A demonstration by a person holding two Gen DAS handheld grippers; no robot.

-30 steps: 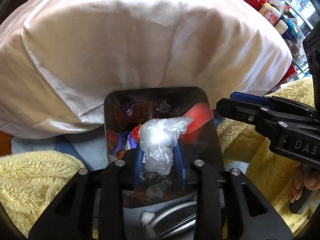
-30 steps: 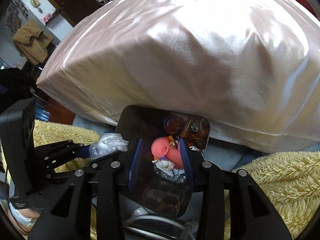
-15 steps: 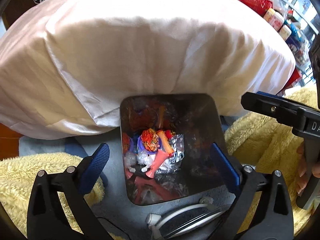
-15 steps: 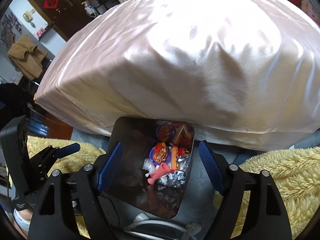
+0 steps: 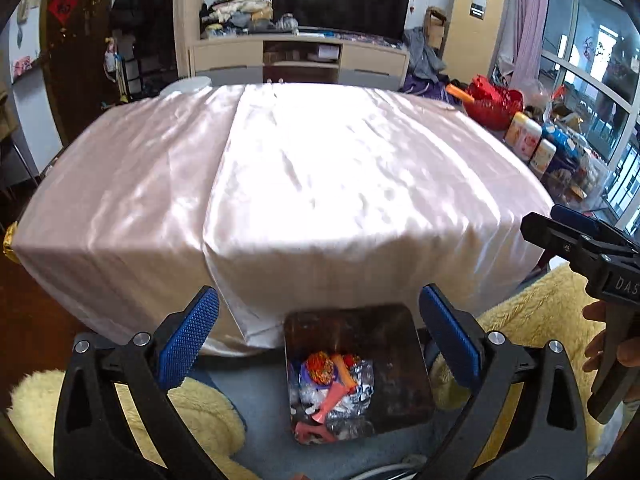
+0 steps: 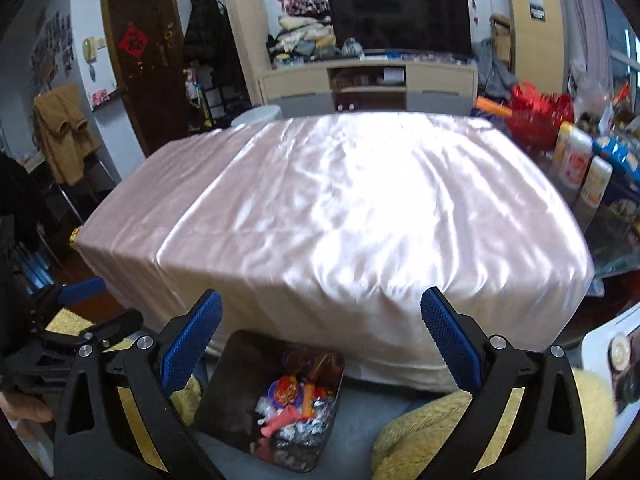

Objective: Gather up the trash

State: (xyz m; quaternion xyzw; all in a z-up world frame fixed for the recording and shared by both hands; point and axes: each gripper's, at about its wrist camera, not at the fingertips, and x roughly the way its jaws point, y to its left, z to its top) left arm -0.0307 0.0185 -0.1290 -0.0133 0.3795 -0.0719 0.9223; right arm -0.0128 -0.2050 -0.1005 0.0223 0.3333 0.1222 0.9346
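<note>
A dark square trash bin stands on the floor against the table's front; it also shows in the right wrist view. Inside lie mixed trash: a pink balloon, clear plastic, foil and colourful wrappers. My left gripper is open and empty, raised above the bin. My right gripper is open and empty, also above the bin. The right gripper shows at the right edge of the left wrist view; the left one shows at the left of the right wrist view.
A table under a shiny pink cloth fills the middle. Yellow fluffy cushions flank the bin. A TV stand with a television is behind. Jars and a red basket stand at the right. A door is at the back left.
Both grippers opened and dropped their loads, the clear plastic and the pink balloon, into the bin. Both then rose and tilted up, so the tabletop and the room came into view.
</note>
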